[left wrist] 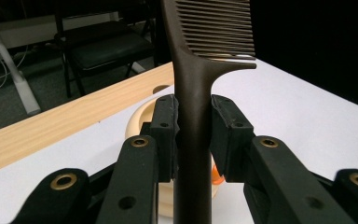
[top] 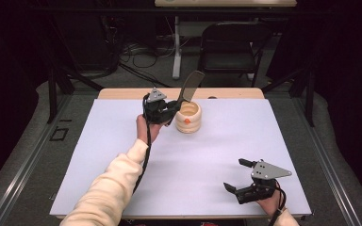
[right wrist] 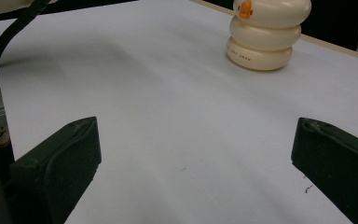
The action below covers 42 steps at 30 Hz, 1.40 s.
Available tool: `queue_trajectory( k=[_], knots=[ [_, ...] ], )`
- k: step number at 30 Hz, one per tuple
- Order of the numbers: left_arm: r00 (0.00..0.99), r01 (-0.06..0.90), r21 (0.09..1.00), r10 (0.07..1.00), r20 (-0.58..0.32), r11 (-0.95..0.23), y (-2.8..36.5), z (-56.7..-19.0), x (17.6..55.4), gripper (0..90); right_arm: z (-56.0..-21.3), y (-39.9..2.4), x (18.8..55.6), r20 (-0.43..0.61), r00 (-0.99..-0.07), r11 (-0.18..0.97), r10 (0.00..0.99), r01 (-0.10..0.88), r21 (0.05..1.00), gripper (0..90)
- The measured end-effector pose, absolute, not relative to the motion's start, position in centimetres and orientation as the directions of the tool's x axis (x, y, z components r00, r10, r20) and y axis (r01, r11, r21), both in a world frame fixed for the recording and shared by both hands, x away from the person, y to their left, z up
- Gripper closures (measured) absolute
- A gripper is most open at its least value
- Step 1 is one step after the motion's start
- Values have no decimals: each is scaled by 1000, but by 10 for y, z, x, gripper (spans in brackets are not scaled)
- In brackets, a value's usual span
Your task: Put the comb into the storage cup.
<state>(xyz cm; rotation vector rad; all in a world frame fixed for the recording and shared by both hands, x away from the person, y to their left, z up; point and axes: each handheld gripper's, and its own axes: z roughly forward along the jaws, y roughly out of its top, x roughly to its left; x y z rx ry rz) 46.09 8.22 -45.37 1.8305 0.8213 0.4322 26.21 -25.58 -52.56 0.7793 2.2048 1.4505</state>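
Observation:
A dark brown comb (top: pixel 190 86) sticks up and to the right out of my left gripper (top: pixel 173 107), whose jaws are shut on its handle (left wrist: pixel 193 140). The comb's teeth (left wrist: pixel 219 28) point right in the left gripper view. Just right of that gripper stands a cream ribbed holder (top: pixel 189 117) with an orange dot, open at the top; the comb's lower end sits at its rim. The same holder (right wrist: pixel 264 35) stands at the far side in the right gripper view. My right gripper (top: pixel 238 175) rests near the table's front right, open, with nothing between its jaws.
A white mat (top: pixel 122 155) covers the wooden table (top: pixel 122 93). A black folding chair (top: pixel 231 44) and a white table leg (top: pixel 176 47) stand behind the table on the floor with cables. The person's cream sleeve (top: pixel 108 188) crosses the front left.

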Motion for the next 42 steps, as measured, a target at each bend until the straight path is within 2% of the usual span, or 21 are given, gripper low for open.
queue_trajectory(
  k=[42],
  knots=[
    [698, 311, 936, 708, -108, -163, 61, -444, 485, 721, -526, -256, 262, -11, -771, 309, 637, 243, 920, 9]
  ],
)
